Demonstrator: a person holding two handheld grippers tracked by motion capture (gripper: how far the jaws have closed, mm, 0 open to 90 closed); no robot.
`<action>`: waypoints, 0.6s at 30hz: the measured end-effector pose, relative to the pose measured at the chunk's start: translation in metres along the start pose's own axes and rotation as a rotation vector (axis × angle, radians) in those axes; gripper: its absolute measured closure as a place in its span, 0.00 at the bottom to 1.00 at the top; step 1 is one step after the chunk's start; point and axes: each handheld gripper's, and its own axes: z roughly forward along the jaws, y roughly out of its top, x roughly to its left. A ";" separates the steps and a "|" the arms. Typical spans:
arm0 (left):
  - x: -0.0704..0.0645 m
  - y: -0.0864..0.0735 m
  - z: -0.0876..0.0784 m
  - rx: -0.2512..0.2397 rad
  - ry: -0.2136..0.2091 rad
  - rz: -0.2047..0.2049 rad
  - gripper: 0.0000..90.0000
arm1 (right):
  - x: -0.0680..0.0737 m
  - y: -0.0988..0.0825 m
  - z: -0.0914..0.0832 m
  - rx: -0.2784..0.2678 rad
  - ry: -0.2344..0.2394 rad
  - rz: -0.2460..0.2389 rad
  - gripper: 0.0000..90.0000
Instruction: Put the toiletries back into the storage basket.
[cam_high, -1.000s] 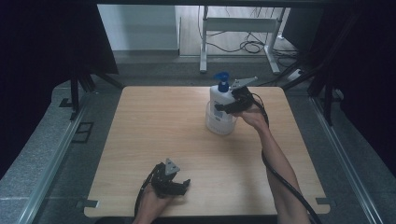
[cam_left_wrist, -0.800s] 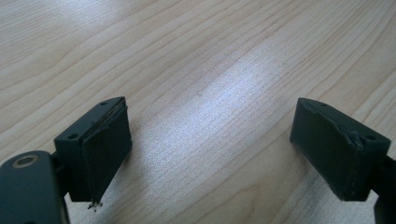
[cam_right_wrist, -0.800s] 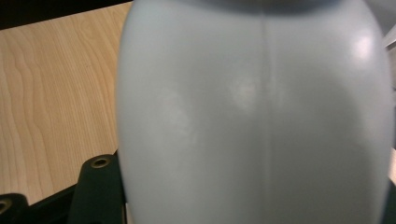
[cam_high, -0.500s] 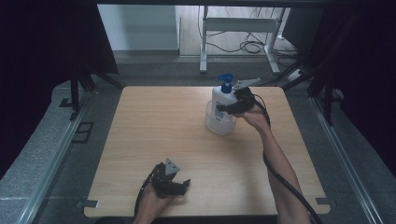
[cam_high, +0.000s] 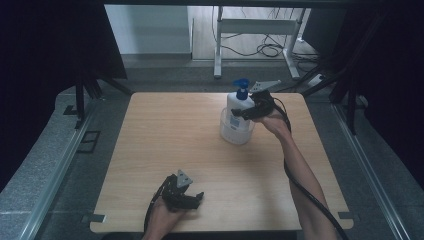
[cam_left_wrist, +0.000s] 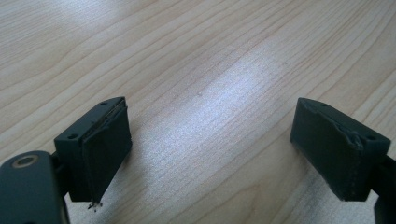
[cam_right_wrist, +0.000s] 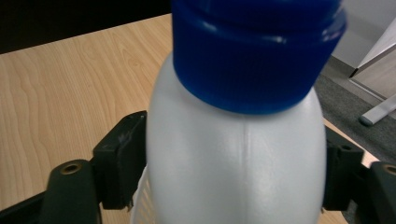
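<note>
A white pump bottle (cam_high: 238, 106) with a blue cap (cam_high: 241, 88) stands upright in a clear round tub (cam_high: 235, 134) at the table's far right. My right gripper (cam_high: 246, 113) reaches it from the right, at the bottle's shoulder. In the right gripper view the bottle (cam_right_wrist: 238, 158) sits between the jaws under the blue cap (cam_right_wrist: 257, 51) and hides their inner faces. The jaws of the right gripper (cam_right_wrist: 233, 177) have just been opening. My left gripper (cam_high: 193, 199) rests open near the front edge. The left gripper (cam_left_wrist: 210, 149) has bare wood between its pads.
The wooden table (cam_high: 170, 145) has grey floor strips on both sides. Behind its far edge stand a white desk frame (cam_high: 255, 30) and loose cables (cam_high: 265, 50). A black cable (cam_high: 300, 185) trails along the right forearm.
The right gripper stays at the bottle's shoulder with hardly any shift. The left hand has not moved.
</note>
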 end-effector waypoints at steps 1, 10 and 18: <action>0.000 0.000 0.000 0.002 0.000 0.001 0.13 | 0.000 0.001 -0.001 0.001 -0.001 -0.002 0.23; 0.000 0.000 0.000 0.000 0.000 0.000 0.13 | 0.004 0.008 -0.006 0.003 -0.024 -0.007 0.14; 0.000 0.000 0.000 0.001 0.000 0.001 0.13 | 0.005 0.013 -0.015 0.004 -0.040 -0.010 0.10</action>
